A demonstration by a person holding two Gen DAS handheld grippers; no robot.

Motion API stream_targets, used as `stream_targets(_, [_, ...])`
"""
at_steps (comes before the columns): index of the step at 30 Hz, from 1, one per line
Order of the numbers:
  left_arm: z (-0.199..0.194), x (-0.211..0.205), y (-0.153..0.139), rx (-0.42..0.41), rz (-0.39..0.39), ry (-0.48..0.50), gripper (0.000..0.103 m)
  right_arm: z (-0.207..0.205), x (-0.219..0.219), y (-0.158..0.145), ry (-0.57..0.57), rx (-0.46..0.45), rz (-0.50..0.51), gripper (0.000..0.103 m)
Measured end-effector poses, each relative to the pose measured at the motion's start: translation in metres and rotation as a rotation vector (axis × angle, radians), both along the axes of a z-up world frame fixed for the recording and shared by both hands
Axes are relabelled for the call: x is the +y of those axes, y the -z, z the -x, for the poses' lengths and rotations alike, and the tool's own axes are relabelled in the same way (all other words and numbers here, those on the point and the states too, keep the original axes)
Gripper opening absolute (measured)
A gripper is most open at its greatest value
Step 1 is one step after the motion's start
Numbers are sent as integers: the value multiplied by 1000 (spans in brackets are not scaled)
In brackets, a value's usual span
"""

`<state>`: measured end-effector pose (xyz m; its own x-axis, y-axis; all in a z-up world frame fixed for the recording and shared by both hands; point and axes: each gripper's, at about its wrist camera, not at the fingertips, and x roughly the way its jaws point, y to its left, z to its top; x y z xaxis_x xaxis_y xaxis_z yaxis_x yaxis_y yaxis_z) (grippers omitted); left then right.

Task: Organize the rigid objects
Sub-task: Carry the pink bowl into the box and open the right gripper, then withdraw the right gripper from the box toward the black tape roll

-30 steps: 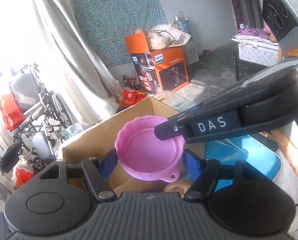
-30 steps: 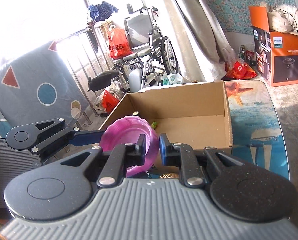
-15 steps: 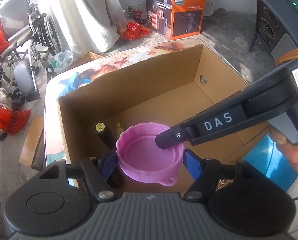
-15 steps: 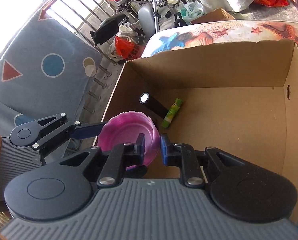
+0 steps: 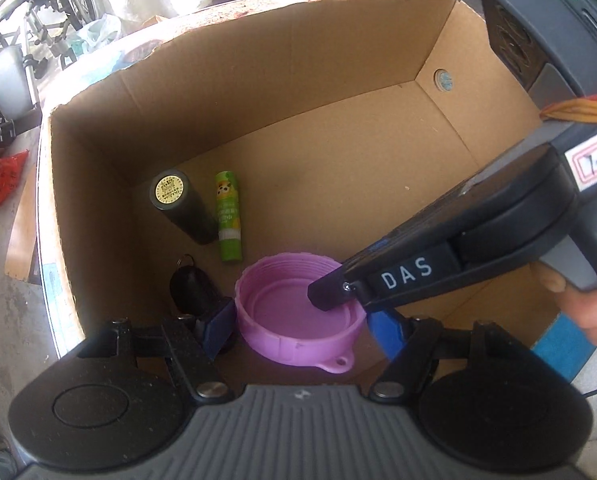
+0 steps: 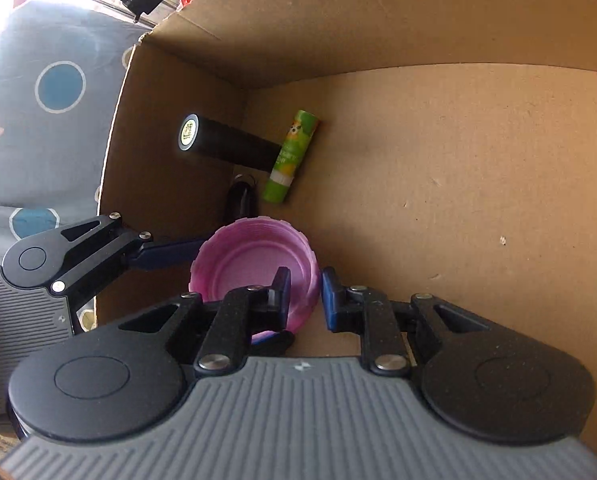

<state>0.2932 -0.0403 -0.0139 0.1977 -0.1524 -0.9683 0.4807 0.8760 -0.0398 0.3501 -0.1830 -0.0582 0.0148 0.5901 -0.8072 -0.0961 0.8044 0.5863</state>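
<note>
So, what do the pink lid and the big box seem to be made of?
The pink lid looks like moulded plastic with a matt finish: it has thread ridges inside its rim and a small moulded loop tab. The box looks like plain brown corrugated cardboard, uncoated, with a torn, ragged top edge and folded corners.

The black item (image 5: 188, 286) (key fob?) is half hidden behind the lid (image 5: 298, 320); the cylinder's (image 5: 180, 206) label is unreadable.
</note>
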Motion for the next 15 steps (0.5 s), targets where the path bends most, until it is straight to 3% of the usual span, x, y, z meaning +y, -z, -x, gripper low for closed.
stream_targets(9, [6, -3, -4, -12, -14, 6, 78, -3, 6, 8, -28, 39, -18, 20])
stream_targets(12, [0, -12, -9, -20, 5, -1, 80, -2, 5, 8, -31, 58, -55, 26])
stream_targets(15, [3, -11, -16, -28, 25, -10, 81, -4, 2, 9, -22, 77, -109, 39])
